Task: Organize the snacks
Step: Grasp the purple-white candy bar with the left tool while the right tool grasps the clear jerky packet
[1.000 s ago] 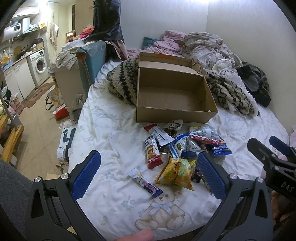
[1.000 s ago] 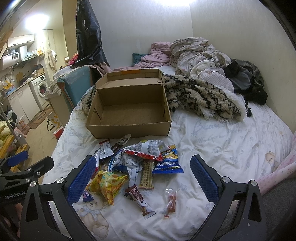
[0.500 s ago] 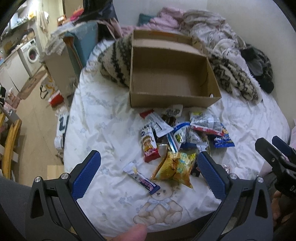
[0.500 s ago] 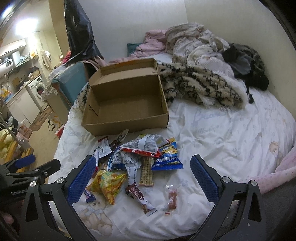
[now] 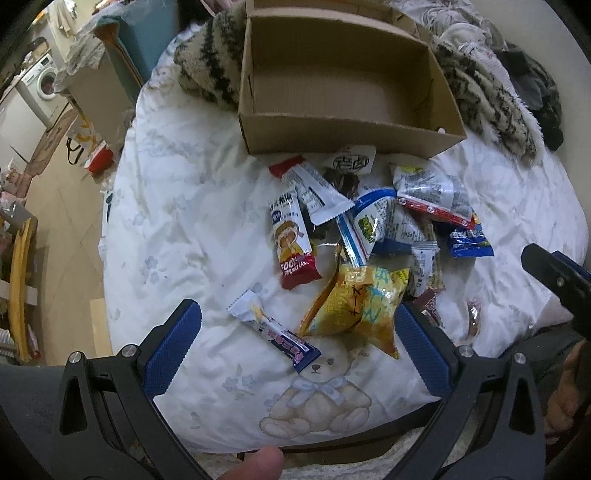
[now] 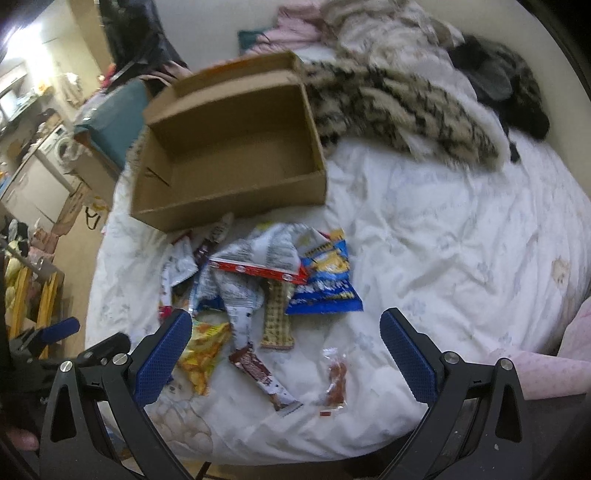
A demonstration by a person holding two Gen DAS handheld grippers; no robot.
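Several snack packets lie in a pile (image 5: 369, 236) on a white bedsheet, in front of an open, empty cardboard box (image 5: 343, 88). My left gripper (image 5: 295, 339) is open and empty, above a blue-ended bar (image 5: 273, 332) and a yellow bag (image 5: 358, 306). My right gripper (image 6: 286, 347) is open and empty, above a brown bar (image 6: 262, 376), a wafer packet (image 6: 277, 317) and a small clear packet (image 6: 336, 380). The pile (image 6: 273, 269) and box (image 6: 236, 147) also show in the right wrist view. The right gripper's fingers (image 5: 554, 277) show at the left view's right edge.
A striped fuzzy blanket (image 6: 399, 107) and heaped clothes (image 6: 388, 33) lie behind the box. The bed's left edge drops to the floor beside a washing machine (image 5: 44, 77) and furniture. The bed's near edge is just under both grippers.
Both grippers have moved forward and tilted down toward the snack pile, so the snacks and box appear larger and closer. Nothing was grasped; the snacks have not moved.
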